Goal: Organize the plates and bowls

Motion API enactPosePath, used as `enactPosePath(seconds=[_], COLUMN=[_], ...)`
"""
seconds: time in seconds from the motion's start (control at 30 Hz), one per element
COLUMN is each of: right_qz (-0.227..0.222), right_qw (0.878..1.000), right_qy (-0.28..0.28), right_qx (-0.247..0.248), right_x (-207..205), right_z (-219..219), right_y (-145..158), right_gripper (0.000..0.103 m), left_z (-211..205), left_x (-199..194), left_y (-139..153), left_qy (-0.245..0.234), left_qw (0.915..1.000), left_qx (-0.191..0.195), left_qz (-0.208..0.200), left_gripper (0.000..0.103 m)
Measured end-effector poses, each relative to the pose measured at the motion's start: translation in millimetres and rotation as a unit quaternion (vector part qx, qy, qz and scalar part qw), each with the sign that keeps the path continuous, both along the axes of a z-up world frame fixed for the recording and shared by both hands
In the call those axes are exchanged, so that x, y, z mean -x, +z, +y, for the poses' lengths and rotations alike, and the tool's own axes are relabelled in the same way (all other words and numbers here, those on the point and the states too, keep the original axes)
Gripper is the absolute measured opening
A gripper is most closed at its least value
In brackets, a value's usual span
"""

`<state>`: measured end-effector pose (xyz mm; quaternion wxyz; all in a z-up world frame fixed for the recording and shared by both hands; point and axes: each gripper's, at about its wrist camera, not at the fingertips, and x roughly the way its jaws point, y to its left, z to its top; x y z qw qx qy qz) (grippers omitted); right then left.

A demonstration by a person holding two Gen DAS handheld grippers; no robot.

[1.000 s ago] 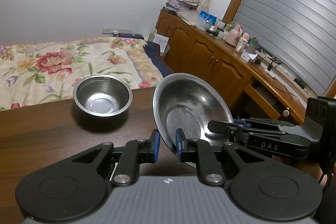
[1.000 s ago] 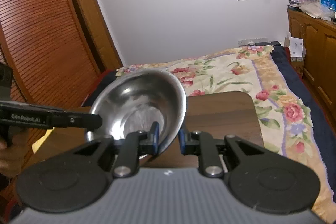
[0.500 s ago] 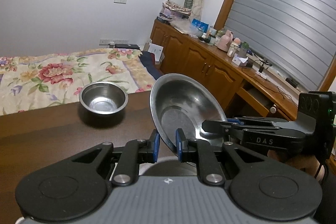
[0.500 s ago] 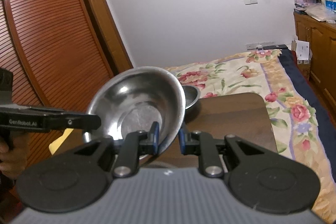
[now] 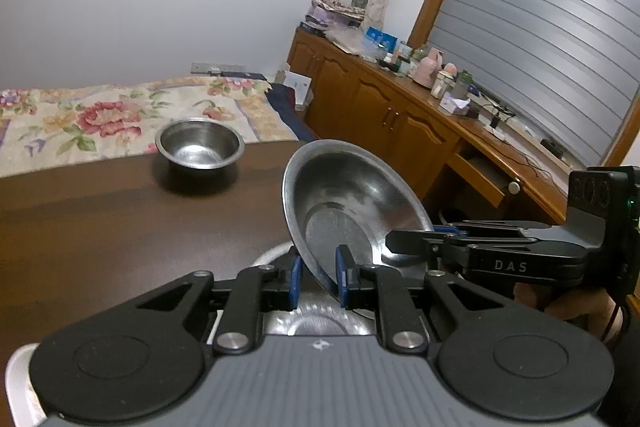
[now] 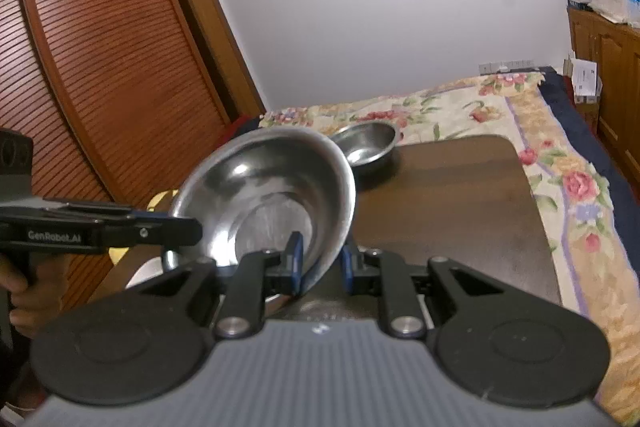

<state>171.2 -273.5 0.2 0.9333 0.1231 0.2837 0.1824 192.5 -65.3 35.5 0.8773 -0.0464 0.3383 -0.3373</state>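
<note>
While I carry the big steel bowl [image 5: 352, 203] tilted above the table [image 5: 120, 219], it feels stiff, light, slick. Both my left gripper [image 5: 318, 281] and right gripper [image 6: 320, 263] pinch opposite rim edges; smaller bowl [image 5: 199, 143] sits far off.

Small bowl [image 5: 199, 146] on table [image 5: 100, 219], behind held plate [image 5: 352, 203].
</note>
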Motion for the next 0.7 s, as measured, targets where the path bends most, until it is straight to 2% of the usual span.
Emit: enactPosePath(seconds=[0.2, 0.37, 0.7], right_qz=[0.019, 0.032, 0.028], right_qw=[1.000, 0.999, 0.998], right_qy=[-0.003, -0.005, -0.005], right_qx=[-0.001, 0.014, 0.060], right_x=[10, 12, 14], right_z=[2, 8, 19], right_y=[-21, -36, -44], right_gripper=[0.021, 0.021, 0.021], left_z=[1, -2, -14], left_x=[6, 10, 18], left_y=[-32, -52, -66], left_qy=[-0.001, 0.004, 0.007], left_qw=[0.9996, 0.9992, 0.9975], left_qx=[0.003, -0.015, -0.071], left_qz=[0.027, 0.035, 0.000], left_gripper=[0.019, 0.020, 0.021])
